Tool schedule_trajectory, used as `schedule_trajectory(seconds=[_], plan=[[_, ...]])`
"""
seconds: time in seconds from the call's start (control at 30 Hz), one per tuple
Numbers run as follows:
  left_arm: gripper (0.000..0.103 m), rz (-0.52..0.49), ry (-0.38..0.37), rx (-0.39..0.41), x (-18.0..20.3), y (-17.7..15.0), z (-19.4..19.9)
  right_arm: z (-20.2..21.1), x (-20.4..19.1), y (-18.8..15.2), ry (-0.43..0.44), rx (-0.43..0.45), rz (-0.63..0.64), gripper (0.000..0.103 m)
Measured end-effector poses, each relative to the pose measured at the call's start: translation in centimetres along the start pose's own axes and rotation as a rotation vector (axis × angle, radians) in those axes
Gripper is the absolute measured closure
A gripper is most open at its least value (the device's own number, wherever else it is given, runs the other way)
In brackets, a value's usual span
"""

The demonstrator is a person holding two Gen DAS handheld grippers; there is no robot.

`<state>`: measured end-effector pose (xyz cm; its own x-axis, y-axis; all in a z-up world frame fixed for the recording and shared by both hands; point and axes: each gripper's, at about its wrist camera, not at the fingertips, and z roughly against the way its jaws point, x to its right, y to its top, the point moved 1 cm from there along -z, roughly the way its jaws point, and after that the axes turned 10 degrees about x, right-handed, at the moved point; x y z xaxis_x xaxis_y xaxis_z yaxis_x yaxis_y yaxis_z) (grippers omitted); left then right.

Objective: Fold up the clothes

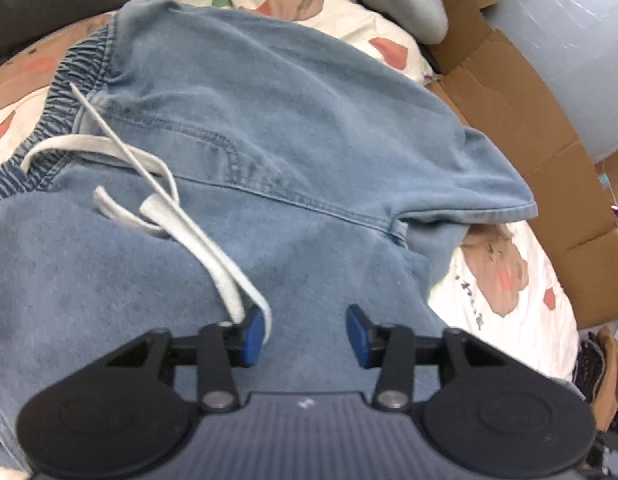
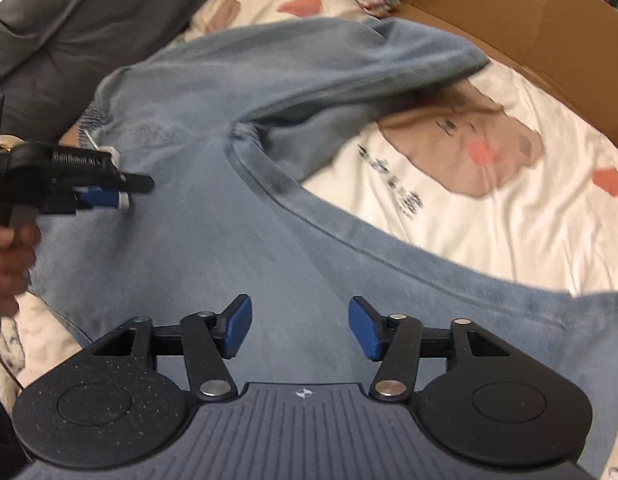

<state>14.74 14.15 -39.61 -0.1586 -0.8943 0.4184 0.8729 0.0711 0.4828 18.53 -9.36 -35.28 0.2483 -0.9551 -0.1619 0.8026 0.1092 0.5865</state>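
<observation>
A bed sheet (image 2: 489,216) printed with brown animals and red shapes covers the bed, and a pair of light blue jeans (image 1: 293,128) lies spread across it, filling most of both views. In the right wrist view one leg (image 2: 349,72) runs away to the upper right, while the other comes toward the camera and passes under the tool. The gathered waistband (image 1: 65,96) sits at the upper left of the left wrist view, with a white drawstring (image 1: 165,184) looping over the denim. Flattened cardboard (image 1: 549,176) lines the far right side of the bed, and dark grey bedding (image 2: 69,24) is bunched at the upper left.

The right gripper (image 2: 300,328) hangs low over the near leg, its blue pads well apart with nothing between them. The left gripper (image 1: 305,334) is likewise spread wide over the denim; one end of the drawstring lies against its left pad (image 1: 253,332) without being pinched. In the right wrist view a hand (image 2: 9,264) grips the left tool's handle at the left edge
</observation>
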Motion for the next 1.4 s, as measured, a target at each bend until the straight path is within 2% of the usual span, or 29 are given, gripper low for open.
schedule_trajectory(seconds=[0.07,0.2,0.27,0.53,0.73,0.87,1.0,1.3,1.4], plan=[[0.041,-0.022,-0.001,-0.003,0.4,-0.2,0.4,-0.8,-0.3,0.5,0.021,0.007,0.014,0.040],[0.037,-0.030,0.015,-0.016,0.6,-0.5,1.2,-3.1,-0.8,1.8,0.073,0.010,0.041,0.040],[0.029,-0.022,0.030,-0.028,0.5,-0.5,1.3,-4.2,-1.1,2.6,0.110,0.012,0.071,0.040],[0.026,-0.033,0.113,-0.081,0.4,-0.8,1.0,-8.5,-1.3,5.3,0.207,0.027,0.168,0.040],[0.026,-0.063,0.161,-0.108,1.1,-0.4,2.2,-9.5,1.0,7.2,0.237,0.047,0.184,0.040],[0.026,-0.088,0.181,-0.120,1.9,0.2,3.1,-9.7,3.5,8.8,0.217,0.081,0.193,0.040],[0.026,-0.115,0.201,-0.129,2.6,0.8,4.0,-10.1,6.8,10.5,0.159,0.113,0.170,0.040],[0.025,-0.263,0.254,-0.053,3.0,2.3,5.9,-10.1,11.3,11.9,0.089,0.166,0.074,0.040],[0.026,-0.265,0.311,-0.041,2.0,2.9,5.3,-9.6,11.3,11.4,0.092,0.170,0.067,0.040]])
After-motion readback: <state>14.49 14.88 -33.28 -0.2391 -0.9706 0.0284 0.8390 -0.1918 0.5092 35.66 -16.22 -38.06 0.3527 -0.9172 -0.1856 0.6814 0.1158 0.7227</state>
